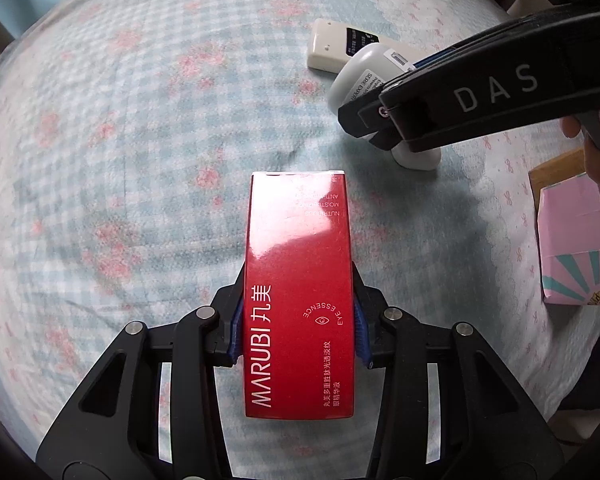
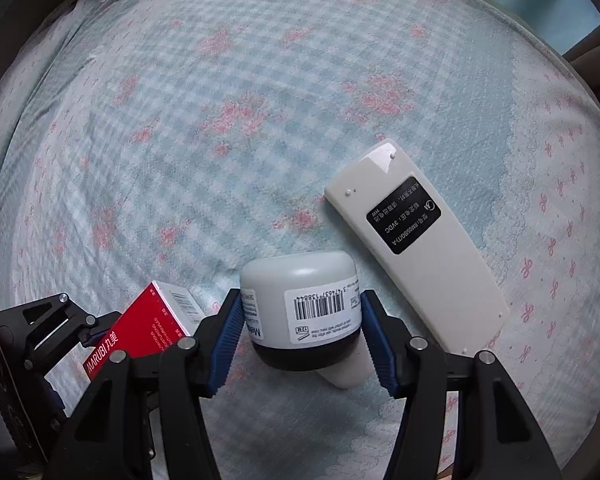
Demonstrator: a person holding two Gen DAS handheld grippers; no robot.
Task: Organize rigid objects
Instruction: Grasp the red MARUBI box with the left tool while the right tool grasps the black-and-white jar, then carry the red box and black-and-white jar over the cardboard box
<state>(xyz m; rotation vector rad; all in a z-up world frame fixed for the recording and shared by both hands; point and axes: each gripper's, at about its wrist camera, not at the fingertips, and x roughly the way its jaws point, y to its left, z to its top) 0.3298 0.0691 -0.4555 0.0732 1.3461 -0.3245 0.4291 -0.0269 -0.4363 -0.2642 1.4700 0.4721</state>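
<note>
Left wrist: red box [image 1: 300, 292] reads "MARUBI", "EYE ESSENCE".

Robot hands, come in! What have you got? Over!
Left gripper shut on red box. Right gripper around white bottle, pads touching. Remote lies close beside bottle.

My bed [image 2: 260, 100], spread with a blue-checked sheet sprinkled with pink flowers, carries a cream remote control [image 2: 416, 252] lying face down at the right of my right view, and a pink box [image 1: 572, 240] at the right edge of my left view.
</note>
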